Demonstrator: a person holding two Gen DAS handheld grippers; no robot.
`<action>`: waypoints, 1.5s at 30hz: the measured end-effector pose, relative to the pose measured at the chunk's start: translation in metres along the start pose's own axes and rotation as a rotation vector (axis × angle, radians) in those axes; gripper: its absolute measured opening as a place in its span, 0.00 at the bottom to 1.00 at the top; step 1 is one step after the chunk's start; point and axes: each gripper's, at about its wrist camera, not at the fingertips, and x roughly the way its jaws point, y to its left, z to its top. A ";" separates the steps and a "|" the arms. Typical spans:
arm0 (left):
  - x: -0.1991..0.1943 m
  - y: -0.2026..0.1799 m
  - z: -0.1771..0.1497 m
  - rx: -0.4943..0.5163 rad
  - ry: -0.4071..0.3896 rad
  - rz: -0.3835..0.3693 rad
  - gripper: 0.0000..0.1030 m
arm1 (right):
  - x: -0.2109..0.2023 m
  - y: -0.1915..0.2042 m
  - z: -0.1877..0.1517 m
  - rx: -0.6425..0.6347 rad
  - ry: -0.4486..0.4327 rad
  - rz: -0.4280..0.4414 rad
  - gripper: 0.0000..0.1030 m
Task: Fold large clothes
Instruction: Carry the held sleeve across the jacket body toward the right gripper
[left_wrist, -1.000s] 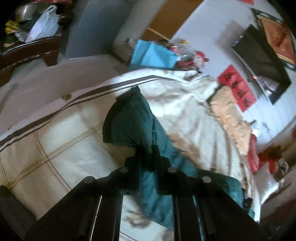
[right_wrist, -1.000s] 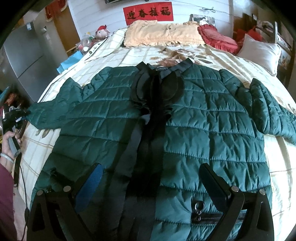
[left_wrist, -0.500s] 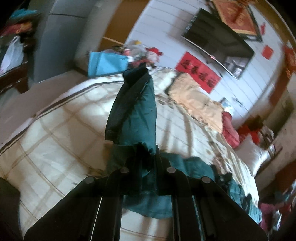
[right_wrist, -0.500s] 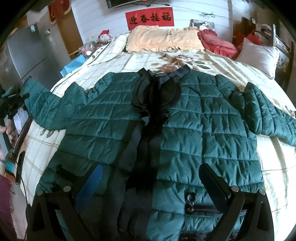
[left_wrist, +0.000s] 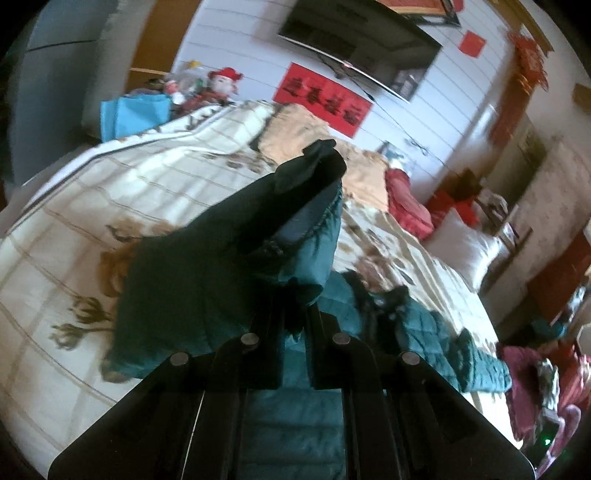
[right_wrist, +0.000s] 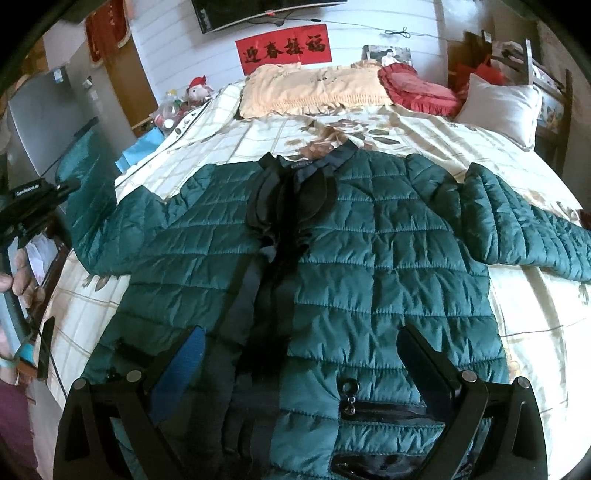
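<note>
1 green quilted jacket (right_wrist: 369, 266) is spread front-up on the bed (right_wrist: 535, 332), 1 of its 2 sleeves (left_wrist: 229, 258) being clamped and lifted by the closed left gripper (left_wrist: 293, 317), while the right gripper (right_wrist: 299, 354) is held wide open, empty, above the hem, with 4 pillows (right_wrist: 314, 90) seen beyond.

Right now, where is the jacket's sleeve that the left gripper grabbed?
The sleeve is pinched in the left gripper, lifted off the bedspread. In the right wrist view it hangs at the bed's left edge.

free: bare bedspread (right_wrist: 535, 332) right of jacket (right_wrist: 369, 258) | blocked: pillows (right_wrist: 314, 88) at headboard
</note>
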 end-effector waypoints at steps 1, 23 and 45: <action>0.003 -0.008 -0.002 0.008 0.009 -0.014 0.07 | 0.000 -0.001 -0.001 0.002 0.001 -0.002 1.00; 0.075 -0.135 -0.087 0.201 0.209 -0.118 0.07 | -0.003 -0.038 -0.006 0.087 0.005 -0.014 1.00; 0.122 -0.174 -0.145 0.350 0.297 -0.030 0.07 | -0.014 -0.072 -0.009 0.118 -0.035 -0.087 1.00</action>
